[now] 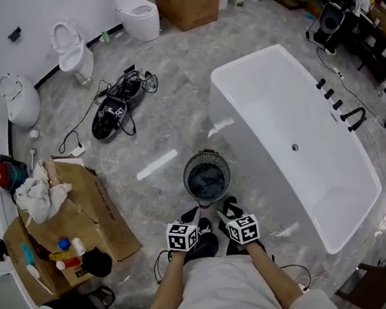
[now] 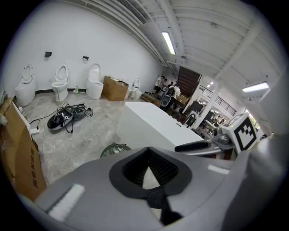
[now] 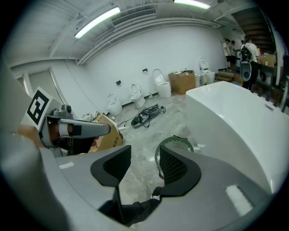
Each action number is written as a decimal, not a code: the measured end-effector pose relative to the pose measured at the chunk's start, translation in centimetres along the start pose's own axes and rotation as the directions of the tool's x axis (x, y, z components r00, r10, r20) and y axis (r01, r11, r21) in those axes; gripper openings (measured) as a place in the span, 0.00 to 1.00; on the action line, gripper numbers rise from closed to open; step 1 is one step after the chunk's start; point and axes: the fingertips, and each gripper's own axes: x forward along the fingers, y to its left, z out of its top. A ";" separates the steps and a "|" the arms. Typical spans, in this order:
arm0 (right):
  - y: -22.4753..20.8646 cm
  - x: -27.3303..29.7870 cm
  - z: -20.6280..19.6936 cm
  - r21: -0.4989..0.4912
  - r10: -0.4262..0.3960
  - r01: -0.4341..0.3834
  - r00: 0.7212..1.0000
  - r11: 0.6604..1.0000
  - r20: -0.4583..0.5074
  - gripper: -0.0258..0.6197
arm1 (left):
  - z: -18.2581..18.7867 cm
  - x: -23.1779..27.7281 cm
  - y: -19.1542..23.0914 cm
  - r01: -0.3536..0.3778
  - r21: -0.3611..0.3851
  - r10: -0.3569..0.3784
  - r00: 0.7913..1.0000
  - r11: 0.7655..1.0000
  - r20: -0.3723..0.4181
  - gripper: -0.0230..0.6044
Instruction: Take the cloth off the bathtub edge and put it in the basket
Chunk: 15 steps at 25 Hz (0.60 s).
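The white bathtub (image 1: 251,57) fills the right of the head view, and I see no cloth on its rim. A round wire basket (image 1: 204,155) stands on the floor by its near corner, with a dark cloth (image 1: 206,182) lying inside. My left gripper (image 1: 192,220) and right gripper (image 1: 229,212) hang side by side close to my body, just short of the basket. The left gripper (image 2: 153,189) is shut, tips together, with nothing in it. On the right gripper (image 3: 142,164) the jaws stand apart and bare floor shows between them. The basket (image 3: 174,144) sits just beyond them.
An open cardboard box (image 1: 82,211) with rags and bottles stands at the left. A black device with loose cables (image 1: 112,111) lies on the floor beyond. Toilets (image 1: 70,50) line the far wall near another carton (image 1: 186,2). Black taps (image 1: 352,118) sit on the tub's right edge.
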 end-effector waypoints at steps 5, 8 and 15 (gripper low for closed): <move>2.2 -1.3 -1.4 -0.012 0.016 -0.016 1.000 1.000 0.003 0.31 | -0.7 -2.3 -0.6 -0.004 0.011 0.004 1.000 1.000 0.001 0.13; 2.2 -2.0 -1.4 -0.030 0.024 -0.023 1.000 0.999 0.005 0.31 | -0.7 -3.5 -0.8 -0.022 -0.010 0.022 1.000 1.000 0.017 0.13; 1.4 -4.4 -1.4 -0.056 0.034 -0.033 0.999 0.998 0.013 0.31 | -0.9 -4.9 -1.8 -0.069 -0.061 0.073 0.996 0.996 0.057 0.13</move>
